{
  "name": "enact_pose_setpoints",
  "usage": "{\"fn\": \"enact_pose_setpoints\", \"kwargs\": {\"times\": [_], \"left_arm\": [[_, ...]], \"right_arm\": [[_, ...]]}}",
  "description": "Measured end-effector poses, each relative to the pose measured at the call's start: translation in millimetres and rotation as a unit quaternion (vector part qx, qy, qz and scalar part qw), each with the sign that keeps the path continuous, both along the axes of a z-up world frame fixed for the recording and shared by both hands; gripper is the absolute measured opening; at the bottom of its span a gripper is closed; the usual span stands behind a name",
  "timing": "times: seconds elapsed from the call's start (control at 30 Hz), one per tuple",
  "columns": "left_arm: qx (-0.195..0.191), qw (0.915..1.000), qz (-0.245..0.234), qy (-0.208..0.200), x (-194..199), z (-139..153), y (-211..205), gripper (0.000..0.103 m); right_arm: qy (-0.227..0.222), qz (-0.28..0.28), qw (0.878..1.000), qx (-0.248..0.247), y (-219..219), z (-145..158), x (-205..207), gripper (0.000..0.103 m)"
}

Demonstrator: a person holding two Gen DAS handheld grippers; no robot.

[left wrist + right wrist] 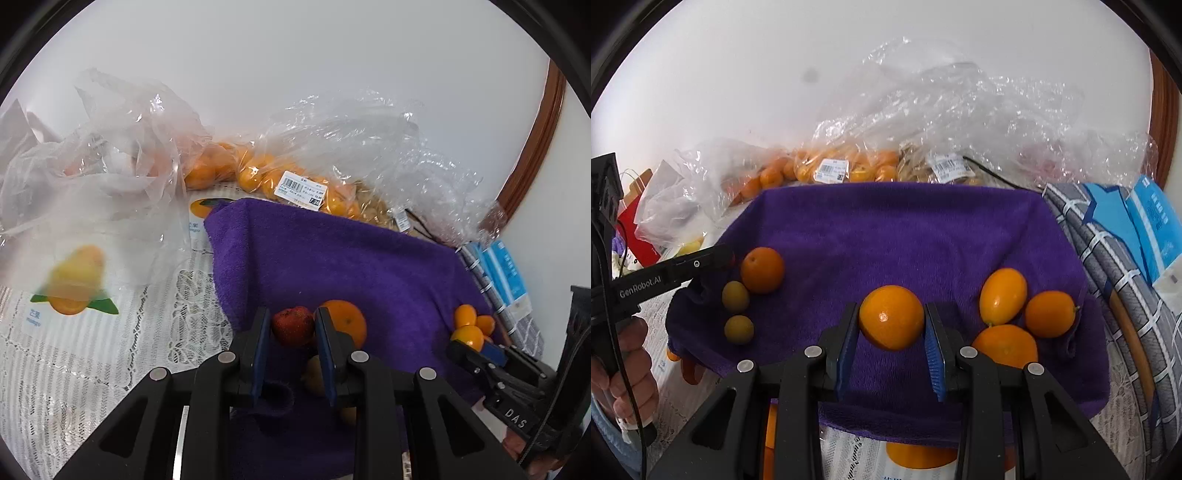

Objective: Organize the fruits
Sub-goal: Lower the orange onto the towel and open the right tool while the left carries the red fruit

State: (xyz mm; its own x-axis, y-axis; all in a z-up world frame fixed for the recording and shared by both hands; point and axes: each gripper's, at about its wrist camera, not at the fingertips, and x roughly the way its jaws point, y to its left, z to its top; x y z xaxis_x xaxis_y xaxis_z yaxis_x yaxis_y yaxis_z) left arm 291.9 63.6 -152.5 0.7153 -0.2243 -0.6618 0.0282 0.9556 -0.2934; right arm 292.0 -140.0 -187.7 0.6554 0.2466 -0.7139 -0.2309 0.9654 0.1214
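A purple towel (905, 229) lies spread on the table with fruit on it. My left gripper (292, 317) is shut on a small red fruit (291, 328); a big orange (349, 321) sits just behind its right finger, and a brownish small fruit (314, 374) lies below. My right gripper (892, 310) is shut on a round orange (891, 317) above the towel. Three small oranges (1003, 295) cluster to its right. On the left, an orange (762, 270) and two greenish-brown fruits (735, 295) lie by the left gripper's tip (726, 258).
Clear plastic bags of oranges (258, 173) with price labels stand along the back wall. A printed mango bag (74, 280) lies on the lace tablecloth (92, 362) at left. A grey checked cloth (1108, 258) and a blue box (1156, 221) border the towel on the right.
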Motion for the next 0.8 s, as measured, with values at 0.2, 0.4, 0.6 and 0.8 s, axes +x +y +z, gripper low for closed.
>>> {"fn": "enact_pose_setpoints", "kwargs": {"times": [0.2,0.4,0.6,0.8], "left_arm": [[0.024,0.9997,-0.005,-0.005,-0.5,-1.4,-8.9,0.024],[0.036,0.9993,-0.005,-0.005,-0.3,-1.0,-10.9,0.024],[0.039,0.9992,-0.007,-0.003,-0.8,-1.2,-12.5,0.024],[0.035,0.9993,-0.013,-0.007,-3.7,1.5,-13.5,0.033]], "right_arm": [[0.007,-0.005,1.000,-0.011,1.3,-7.2,-1.3,0.034],[0.015,-0.020,1.000,-0.008,0.7,-10.2,2.4,0.035],[-0.017,-0.040,0.999,-0.017,-5.7,2.6,-7.3,0.052],[-0.011,-0.051,0.998,-0.023,-6.8,16.8,-36.6,0.056]]}}
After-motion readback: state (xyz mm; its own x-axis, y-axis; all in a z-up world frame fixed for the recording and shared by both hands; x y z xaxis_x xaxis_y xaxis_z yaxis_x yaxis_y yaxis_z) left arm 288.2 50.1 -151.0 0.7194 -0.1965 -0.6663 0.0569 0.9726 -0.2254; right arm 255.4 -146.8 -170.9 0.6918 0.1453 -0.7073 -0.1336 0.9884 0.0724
